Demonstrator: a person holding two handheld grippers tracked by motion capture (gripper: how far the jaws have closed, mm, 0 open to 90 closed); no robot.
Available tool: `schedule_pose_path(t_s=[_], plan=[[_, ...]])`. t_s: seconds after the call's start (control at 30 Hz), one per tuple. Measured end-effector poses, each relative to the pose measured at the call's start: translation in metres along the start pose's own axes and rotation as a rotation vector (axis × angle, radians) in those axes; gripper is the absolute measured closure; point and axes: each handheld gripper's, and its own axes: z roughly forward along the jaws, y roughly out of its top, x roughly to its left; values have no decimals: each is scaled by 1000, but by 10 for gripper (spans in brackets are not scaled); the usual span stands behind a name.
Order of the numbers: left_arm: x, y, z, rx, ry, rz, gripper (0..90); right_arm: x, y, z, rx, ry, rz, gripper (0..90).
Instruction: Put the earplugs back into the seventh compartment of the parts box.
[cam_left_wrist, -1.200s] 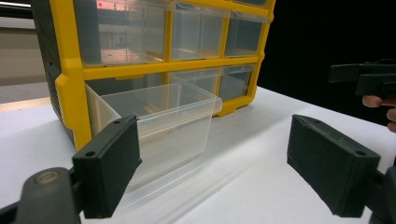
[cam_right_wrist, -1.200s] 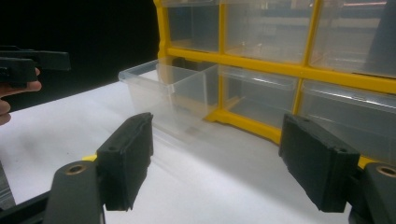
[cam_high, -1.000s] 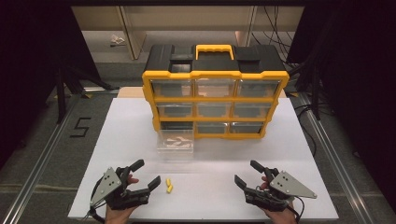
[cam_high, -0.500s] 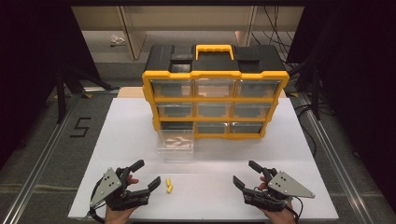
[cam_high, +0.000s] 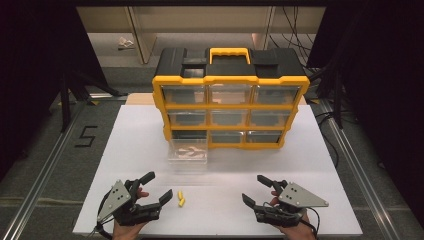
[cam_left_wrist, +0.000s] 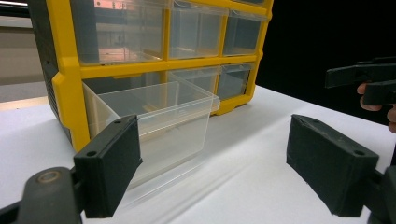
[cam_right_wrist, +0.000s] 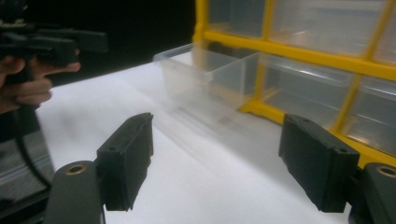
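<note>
**Both grippers idling at the near edge, almost nothing shifting**

You are holding both grippers low at the near edge of the white table (cam_high: 320, 165), and across the last second they are barely moving: the right gripper (cam_high: 261, 192) is drifting a touch toward the near edge, while the left gripper (cam_high: 155, 188) is sitting where it was. Both are standing wide open and carrying nothing; the left gripper view (cam_left_wrist: 212, 163) and the right gripper view (cam_right_wrist: 217, 158) each show bare table between the jaws.

The two small yellow pieces (cam_high: 180, 198) are lying untouched on the table, just beside the left gripper's jaws. The clear drawer (cam_high: 188, 152) is standing pulled out of the bottom-left slot of the yellow organiser (cam_high: 230, 107), with some pale parts in it.

So the work is pausing, not advancing: a likely next move is closing your left gripper on one yellow piece and carrying it to that open drawer.
</note>
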Motion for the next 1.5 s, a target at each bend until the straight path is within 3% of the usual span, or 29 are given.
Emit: schedule_pose_path(t_s=[0.07,0.47,1.5], plan=[[0,0,0,2,0,1,174,4,4,4,26,24,-41,280],[0,0,0,4,1,3,176,13,18,27,149,144,-112,297],[-1,0,-1,-3,6,9,177,40,36,84,325,304,-279,339]])
